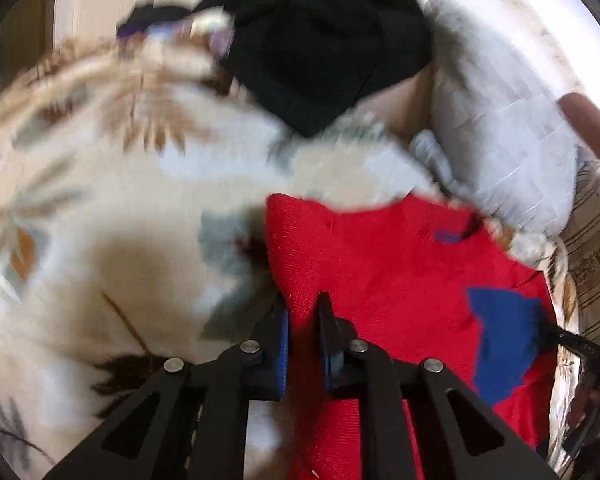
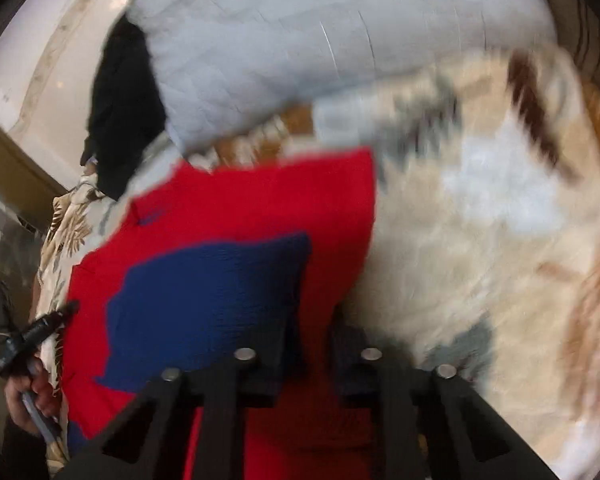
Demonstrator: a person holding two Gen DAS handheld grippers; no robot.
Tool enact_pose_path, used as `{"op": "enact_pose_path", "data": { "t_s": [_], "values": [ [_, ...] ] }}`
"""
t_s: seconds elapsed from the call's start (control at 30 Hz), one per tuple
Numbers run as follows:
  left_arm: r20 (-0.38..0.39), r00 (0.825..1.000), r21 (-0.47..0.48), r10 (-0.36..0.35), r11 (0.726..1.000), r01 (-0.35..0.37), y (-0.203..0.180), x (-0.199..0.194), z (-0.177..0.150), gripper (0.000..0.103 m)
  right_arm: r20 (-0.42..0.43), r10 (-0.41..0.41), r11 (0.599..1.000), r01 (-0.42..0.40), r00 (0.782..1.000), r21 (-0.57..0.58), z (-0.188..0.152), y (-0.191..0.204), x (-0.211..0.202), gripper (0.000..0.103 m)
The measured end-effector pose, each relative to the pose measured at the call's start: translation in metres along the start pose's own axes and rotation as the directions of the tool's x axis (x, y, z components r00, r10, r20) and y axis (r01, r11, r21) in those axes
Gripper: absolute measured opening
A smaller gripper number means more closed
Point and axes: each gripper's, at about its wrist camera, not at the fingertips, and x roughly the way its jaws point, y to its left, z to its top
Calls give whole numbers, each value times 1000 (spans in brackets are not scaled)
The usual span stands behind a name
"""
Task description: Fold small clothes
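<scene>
red knitted garment with blue patch (image 1: 380, 264): spread on leaf-print bed cover (image 1: 100, 208), stretching forward from both grippers. left gripper (image 1: 303, 312) and right gripper (image 2: 315, 328): fingers clamped on near hem, side by side.

You had the small garment (image 1: 380, 264) lying on the bedspread (image 1: 100, 208), directly ahead of both grippers. Beyond it sat a pillow (image 1: 500, 120), resting on the bedspread, with a heap of clothing (image 1: 320, 48) to the pillow's left in both wrist views.
</scene>
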Motion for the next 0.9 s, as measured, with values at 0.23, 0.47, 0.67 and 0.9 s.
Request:
{"op": "enact_pose_path", "data": {
  "t_s": [0.23,0.47,0.67,0.9],
  "values": [
    [-30,998,-24,50,998,-50,15,13,-10,26,-22,54,979,-49,998,199,-13,-52,15,73],
    [-11,1000,1,-15,1000,15,5,2,-10,49,-38,118,976,-109,992,189,-6,-45,32,92],
    [-60,997,52,53,997,-50,4,19,-15,19,-76,-56,995,62,996,77,-10,-34,25,33],
    [12,999,-18,-29,999,30,8,-35,-40,75,11,139,977,-139,990,162,-48,-29,-31,87]
  ]
}}
